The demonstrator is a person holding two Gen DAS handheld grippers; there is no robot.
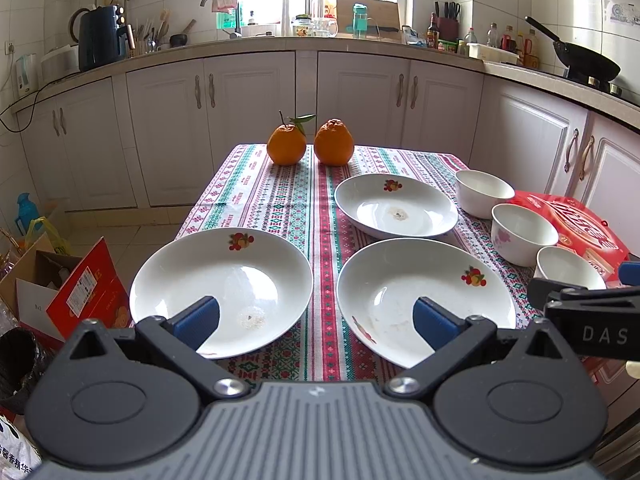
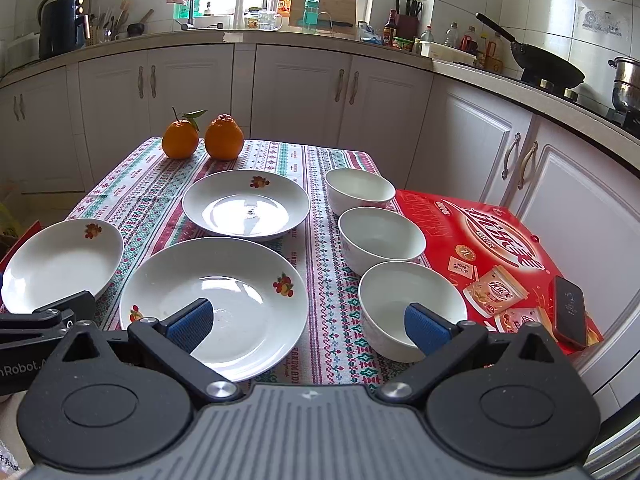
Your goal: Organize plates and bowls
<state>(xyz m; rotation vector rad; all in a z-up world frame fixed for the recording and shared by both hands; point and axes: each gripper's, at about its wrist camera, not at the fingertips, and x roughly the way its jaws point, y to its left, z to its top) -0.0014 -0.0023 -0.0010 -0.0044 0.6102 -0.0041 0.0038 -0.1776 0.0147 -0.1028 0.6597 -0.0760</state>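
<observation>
White near bowl [image 2: 412,308] sits at one o'clock of my right gripper [image 2: 308,326], closer than my left [image 1: 316,322]; both spread, empty.

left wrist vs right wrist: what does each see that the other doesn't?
Only the left wrist view: cardboard boxes on the floor left of the table, and the right gripper at its right edge.

Only the right wrist view: a phone lying on the red box, a steel pot on the stove, and part of the left gripper's arm at its left edge.

Both: three plates, three bowls and two oranges, all separate on the patterned tablecloth, nothing gripped.
</observation>
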